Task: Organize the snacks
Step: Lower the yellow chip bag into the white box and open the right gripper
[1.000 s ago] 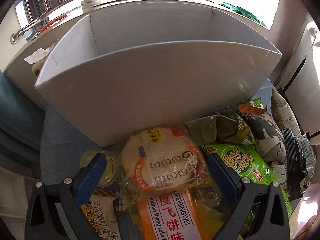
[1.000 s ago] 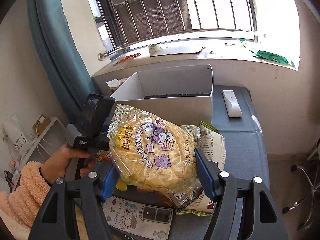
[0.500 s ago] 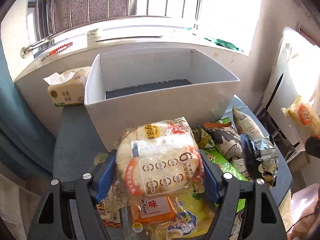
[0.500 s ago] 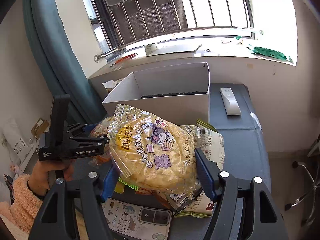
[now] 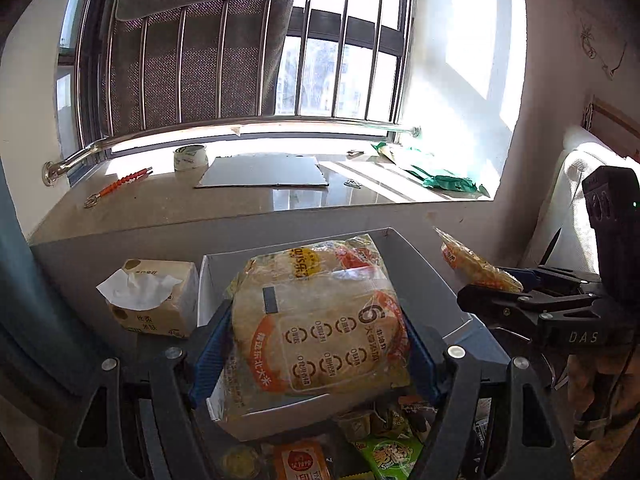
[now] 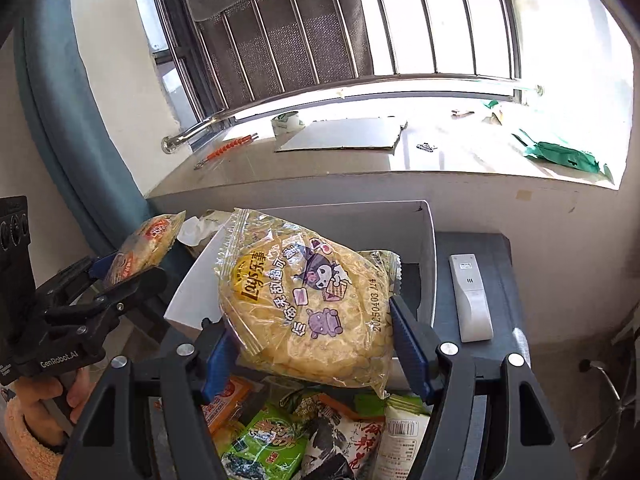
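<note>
1. White cardboard, the open box lies straight ahead of and below both my tongs, and that is the relation my next move turns on: each bag I carry must go forward and down over its near wall.
2. My left gripper has its blue pads pressed on the sides of the rice cracker bag, jaws fairly wide around it. The bag's long axis runs away from me, toward the window, and it hangs over the box's near-left part.
3. My right gripper clamps the Lay's chip bag, jaws about half spread. This bag tilts up to the left, over the box.
4. I judge both hands about equally near the box, side by side, so they may crowd each other at its mouth.
5. A tissue pack sits just beside the box's left wall; a white remote lies to its right on the table.
6. More snack packets lie below my tongs, not yet sorted.
</note>
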The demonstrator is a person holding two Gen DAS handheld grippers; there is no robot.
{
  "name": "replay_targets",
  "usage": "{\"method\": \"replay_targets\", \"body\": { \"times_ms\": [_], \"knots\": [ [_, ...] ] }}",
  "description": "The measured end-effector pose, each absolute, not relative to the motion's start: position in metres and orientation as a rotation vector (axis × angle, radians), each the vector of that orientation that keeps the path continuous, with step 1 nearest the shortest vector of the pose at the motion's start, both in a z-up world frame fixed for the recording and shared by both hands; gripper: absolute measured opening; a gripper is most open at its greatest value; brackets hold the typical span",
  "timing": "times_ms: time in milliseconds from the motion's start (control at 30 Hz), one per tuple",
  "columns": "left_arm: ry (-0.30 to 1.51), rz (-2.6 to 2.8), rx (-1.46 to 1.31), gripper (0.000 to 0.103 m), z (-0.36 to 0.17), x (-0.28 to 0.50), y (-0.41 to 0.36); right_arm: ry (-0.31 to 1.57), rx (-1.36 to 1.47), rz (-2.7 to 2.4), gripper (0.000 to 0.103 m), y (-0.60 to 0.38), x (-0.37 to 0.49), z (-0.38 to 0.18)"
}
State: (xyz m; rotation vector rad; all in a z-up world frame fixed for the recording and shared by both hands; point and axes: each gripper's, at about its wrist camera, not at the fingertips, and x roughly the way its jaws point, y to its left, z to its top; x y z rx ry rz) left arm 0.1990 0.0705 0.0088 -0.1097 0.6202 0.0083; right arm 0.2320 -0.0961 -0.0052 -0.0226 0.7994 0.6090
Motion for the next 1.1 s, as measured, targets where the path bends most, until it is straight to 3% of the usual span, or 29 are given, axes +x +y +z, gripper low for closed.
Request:
{"method": "replay_targets", "body": {
  "times_ms": [267, 333, 367, 800, 1100],
  "knots": [
    [0.786, 0.048, -0.100, 0.084, -0.042, 0.267, 0.080, 0.926, -0.036, 0.534, 0.076, -0.075, 0.309, -0.042],
    [0.807, 0.067, -0.087, 0.094, -0.047, 0.270, 0.084, 0.919, -0.019, 0.504, 0.098, -0.079, 0.315, -0.044],
    [0.819, 0.075, -0.081, 0.103, -0.050, 0.270, 0.085, 0.902, -0.010, 0.498, 0.103, -0.083, 0.315, -0.043],
    [0.641, 0.070, -0.135, 0.103, -0.015, 0.206, 0.103, 0.775, 0.083, 0.618, 0.103, -0.110, 0.272, -0.006],
    [0.528, 0.023, -0.173, 0.103, 0.008, 0.113, 0.079, 0.609, 0.071, 0.718, 0.103, -0.141, 0.183, 0.021]
  ]
}}
